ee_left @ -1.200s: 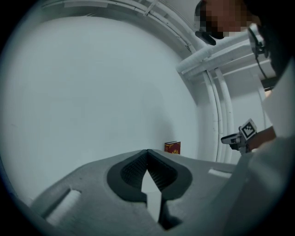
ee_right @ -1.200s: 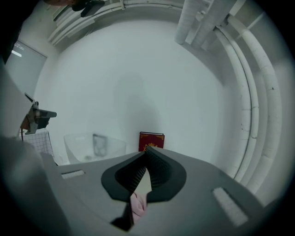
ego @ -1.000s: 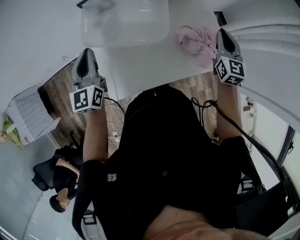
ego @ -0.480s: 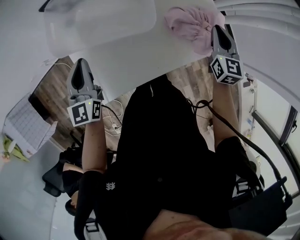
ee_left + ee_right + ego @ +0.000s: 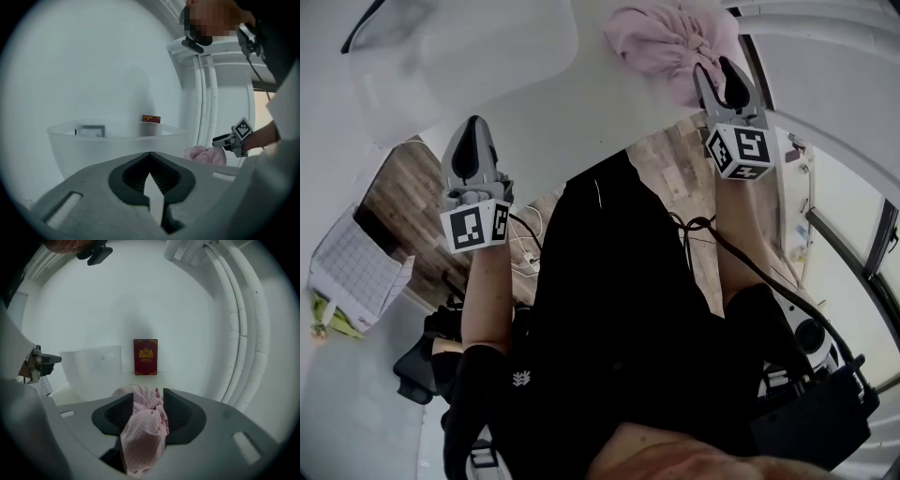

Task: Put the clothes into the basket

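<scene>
A crumpled pink cloth (image 5: 670, 37) lies on the white table (image 5: 581, 112) near its right front edge. My right gripper (image 5: 719, 67) reaches into its near side. Its jaws have just been opening and now stand apart with a fold of the pink cloth (image 5: 143, 432) between them, so it is open. The translucent white basket (image 5: 459, 56) stands on the table to the left of the cloth. My left gripper (image 5: 472, 127) hovers at the table's front edge, short of the basket (image 5: 108, 140). It (image 5: 150, 154) is shut with nothing in it.
A dark red book (image 5: 146, 356) stands upright against the white back wall behind the cloth. White pipes (image 5: 239, 333) curve along the wall at the right. Below the table edge are wood floor (image 5: 394, 187), cables and a white gridded box (image 5: 356, 262).
The right gripper has moved onto the pink cloth and its jaws have opened around a fold. The left gripper stays shut near the table edge. Basket and cloth sit further left in view.
</scene>
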A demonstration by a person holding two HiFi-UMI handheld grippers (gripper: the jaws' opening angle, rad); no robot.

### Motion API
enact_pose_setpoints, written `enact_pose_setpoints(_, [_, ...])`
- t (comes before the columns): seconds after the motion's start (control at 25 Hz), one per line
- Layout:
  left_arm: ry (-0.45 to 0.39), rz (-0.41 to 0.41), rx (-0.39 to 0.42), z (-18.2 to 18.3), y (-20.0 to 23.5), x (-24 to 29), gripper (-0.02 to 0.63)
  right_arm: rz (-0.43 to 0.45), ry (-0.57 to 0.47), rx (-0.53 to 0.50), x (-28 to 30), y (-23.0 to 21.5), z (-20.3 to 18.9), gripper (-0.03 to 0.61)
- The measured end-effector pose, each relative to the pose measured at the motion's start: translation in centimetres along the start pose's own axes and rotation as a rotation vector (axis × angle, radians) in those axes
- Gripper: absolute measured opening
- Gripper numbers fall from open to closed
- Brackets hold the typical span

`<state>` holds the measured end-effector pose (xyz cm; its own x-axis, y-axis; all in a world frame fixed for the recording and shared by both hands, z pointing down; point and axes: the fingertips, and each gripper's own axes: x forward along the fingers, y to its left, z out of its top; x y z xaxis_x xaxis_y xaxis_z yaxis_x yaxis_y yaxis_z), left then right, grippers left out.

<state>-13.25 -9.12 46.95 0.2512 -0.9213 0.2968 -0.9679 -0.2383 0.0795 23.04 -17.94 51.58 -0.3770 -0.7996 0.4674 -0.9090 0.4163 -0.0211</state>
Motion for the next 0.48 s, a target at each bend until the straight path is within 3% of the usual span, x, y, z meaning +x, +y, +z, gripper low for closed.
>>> enact_pose_setpoints(0.24, [0.032, -0.036, 0.011, -1.7, -1.2, 1.5, 0.002, 0.0, 0.103, 0.012, 1.4, -0.7, -3.7, 0.499])
enact_pose_setpoints(0.48, [0.046, -0.032, 0.014, -1.5, -1.3, 0.8, 0.001, 0.009, 0.171, -0.012, 2.2, -0.1, -5.6, 0.516])
